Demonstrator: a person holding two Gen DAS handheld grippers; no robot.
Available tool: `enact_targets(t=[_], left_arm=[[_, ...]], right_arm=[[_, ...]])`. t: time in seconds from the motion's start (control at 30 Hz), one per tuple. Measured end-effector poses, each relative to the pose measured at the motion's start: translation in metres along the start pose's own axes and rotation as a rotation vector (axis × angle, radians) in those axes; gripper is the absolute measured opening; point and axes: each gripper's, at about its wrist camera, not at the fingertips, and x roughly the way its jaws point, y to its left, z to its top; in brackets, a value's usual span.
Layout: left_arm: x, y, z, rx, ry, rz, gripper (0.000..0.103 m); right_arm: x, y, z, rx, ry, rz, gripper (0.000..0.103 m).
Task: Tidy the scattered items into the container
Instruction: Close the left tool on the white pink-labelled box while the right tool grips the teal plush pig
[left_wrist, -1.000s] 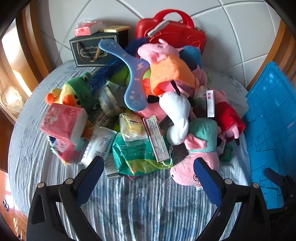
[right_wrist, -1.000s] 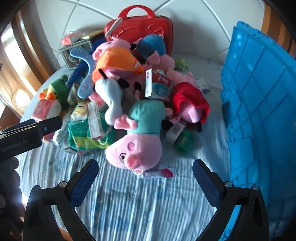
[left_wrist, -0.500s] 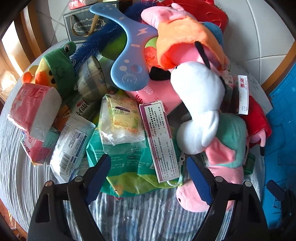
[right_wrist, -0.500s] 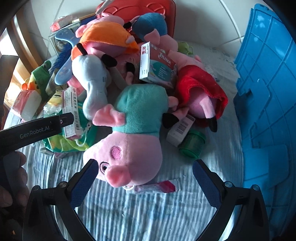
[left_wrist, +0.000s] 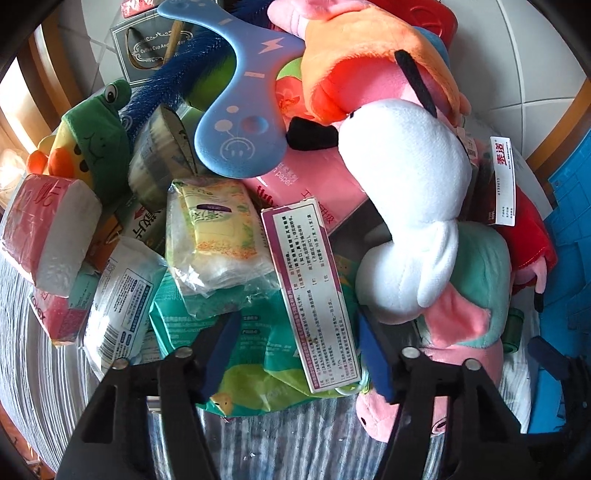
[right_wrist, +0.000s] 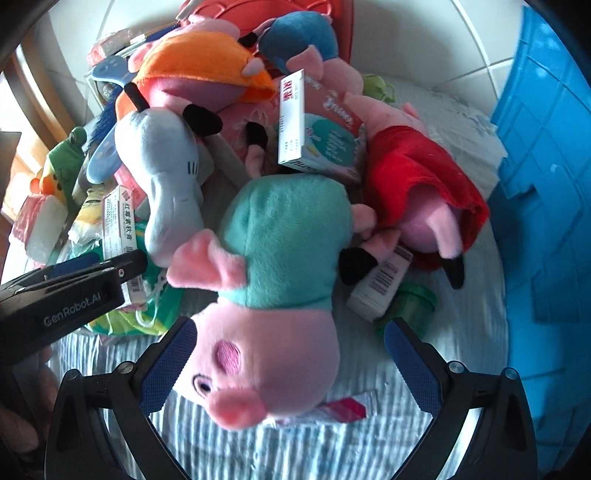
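Note:
A heap of toys and packets lies on a striped cloth. My left gripper (left_wrist: 295, 354) is open, its jaws either side of a long white and purple box (left_wrist: 310, 295) that lies on a green packet (left_wrist: 255, 354). My right gripper (right_wrist: 288, 365) is open, its jaws either side of the head of a pink pig plush in a teal dress (right_wrist: 273, 295). The blue container (right_wrist: 546, 184) stands at the right. The left gripper also shows in the right wrist view (right_wrist: 85, 280), over the green packet.
The heap holds a white plush (left_wrist: 410, 206), an orange-dressed pig (left_wrist: 369, 55), a red-dressed pig (right_wrist: 424, 195), a blue boomerang (left_wrist: 236, 110), a frog toy (left_wrist: 96, 136), tissue packs (left_wrist: 48, 229) and a medicine box (right_wrist: 317, 129). A red case (right_wrist: 332, 14) stands behind.
Both grippers have moved forward and down into the heap. The left one now straddles the long box and the right one straddles the teal pig's head. Both stay open.

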Motion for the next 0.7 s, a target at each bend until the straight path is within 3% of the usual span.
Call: enact_targets(t=[0.1,0.17,0.43,0.5,0.6,0.7], left_arm=[[-0.002,-0.001,0.001,0.002,0.014,-0.026,0.036],[-0.006,-0.002,0.001,0.009,0.009,-0.035,0.031],[-0.022,-0.005,-0.003,0.002,0.002,-0.073,0.03],[-0.026,-0.006,-0.004,-0.002,0.002,-0.081,0.029],[-0.032,-0.009,-0.006,-0.003,-0.001,-0.083,0.029],[-0.037,-0.014,-0.007,-0.004,-0.001,-0.082,0.029]], right_arm=[[0.011,0.006,0.005,-0.008,0.017,-0.004,0.103],[0.019,0.008,0.008,-0.009,0.028,-0.007,0.103],[0.047,0.011,0.019,0.016,0.098,-0.02,0.101],[0.048,0.011,0.021,0.014,0.114,0.003,0.079],[0.043,0.015,0.021,0.012,0.111,-0.011,0.071],[0.04,0.014,0.019,0.023,0.118,-0.001,0.069]])
